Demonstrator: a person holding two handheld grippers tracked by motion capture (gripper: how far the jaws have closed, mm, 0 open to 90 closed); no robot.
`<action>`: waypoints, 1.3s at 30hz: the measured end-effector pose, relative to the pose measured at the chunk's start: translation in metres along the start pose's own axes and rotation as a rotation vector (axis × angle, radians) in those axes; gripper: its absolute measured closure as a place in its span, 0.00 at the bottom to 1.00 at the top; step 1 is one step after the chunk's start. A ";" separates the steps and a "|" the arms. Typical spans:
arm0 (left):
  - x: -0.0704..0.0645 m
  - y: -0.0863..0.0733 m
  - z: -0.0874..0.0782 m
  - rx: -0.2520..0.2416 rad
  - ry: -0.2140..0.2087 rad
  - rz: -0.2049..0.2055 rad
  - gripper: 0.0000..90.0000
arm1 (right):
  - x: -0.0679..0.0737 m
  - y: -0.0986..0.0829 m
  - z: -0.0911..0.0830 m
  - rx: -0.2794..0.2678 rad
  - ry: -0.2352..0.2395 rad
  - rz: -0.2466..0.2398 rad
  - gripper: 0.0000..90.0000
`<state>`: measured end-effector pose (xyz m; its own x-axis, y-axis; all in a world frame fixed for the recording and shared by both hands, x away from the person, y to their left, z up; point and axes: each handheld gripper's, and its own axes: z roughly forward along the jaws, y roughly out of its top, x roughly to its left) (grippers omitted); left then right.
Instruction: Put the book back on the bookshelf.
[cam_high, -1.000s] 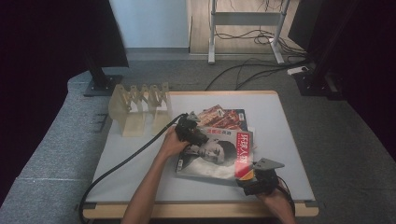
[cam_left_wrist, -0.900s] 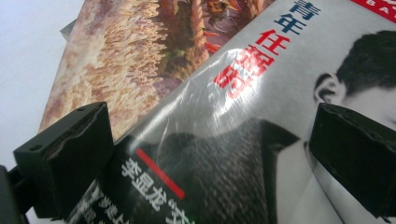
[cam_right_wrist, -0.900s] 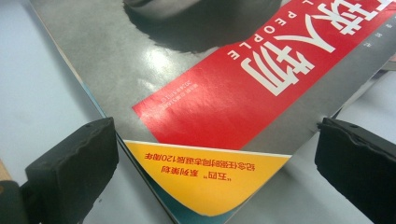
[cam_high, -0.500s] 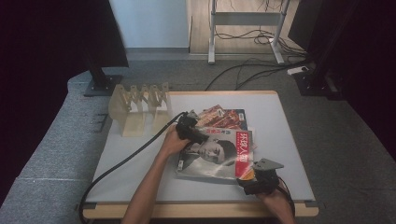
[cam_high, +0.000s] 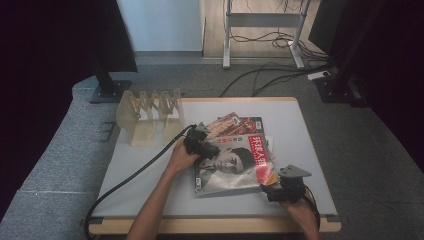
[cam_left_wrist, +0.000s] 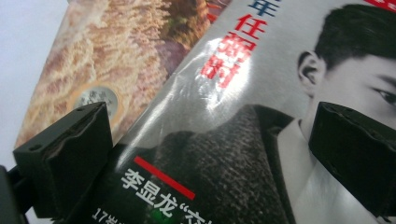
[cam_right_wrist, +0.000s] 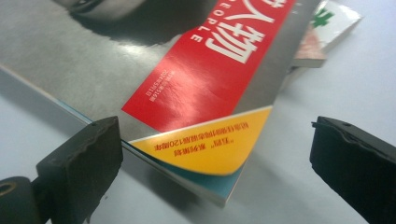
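Note:
A grey magazine (cam_high: 232, 167) with a portrait cover and a red title band lies on top of a stack on the pale table (cam_high: 150, 175). My left gripper (cam_high: 204, 149) rests over its far left corner, jaws wide apart above the cover (cam_left_wrist: 224, 154). My right gripper (cam_high: 280, 192) sits at the near right corner, open, with the yellow corner of the magazine (cam_right_wrist: 205, 144) between its jaws and slightly lifted off the table. An orange-brown magazine (cam_left_wrist: 121, 60) lies beneath, sticking out at the far side (cam_high: 235, 124).
A clear plastic file rack (cam_high: 147, 112) stands at the table's far left. A thick black cable (cam_high: 135, 170) trails from the left gripper to the near left edge. A white and green booklet (cam_right_wrist: 334, 23) pokes out under the stack.

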<state>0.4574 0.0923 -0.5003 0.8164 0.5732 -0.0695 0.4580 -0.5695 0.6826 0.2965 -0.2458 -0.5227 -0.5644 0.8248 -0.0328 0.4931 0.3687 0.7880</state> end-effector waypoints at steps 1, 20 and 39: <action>-0.001 -0.001 -0.001 0.003 0.004 0.002 0.00 | -0.002 0.001 0.000 0.000 -0.004 0.003 0.03; -0.017 -0.026 -0.021 0.014 0.027 -0.025 0.00 | -0.028 0.010 0.008 -0.002 -0.056 0.055 0.08; -0.038 -0.046 -0.032 0.038 0.028 -0.013 0.00 | -0.043 0.022 0.014 0.005 -0.092 0.078 0.12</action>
<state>0.3940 0.1162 -0.5059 0.8005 0.5966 -0.0569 0.4815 -0.5837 0.6538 0.3411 -0.2673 -0.5129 -0.4615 0.8867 -0.0278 0.5363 0.3038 0.7875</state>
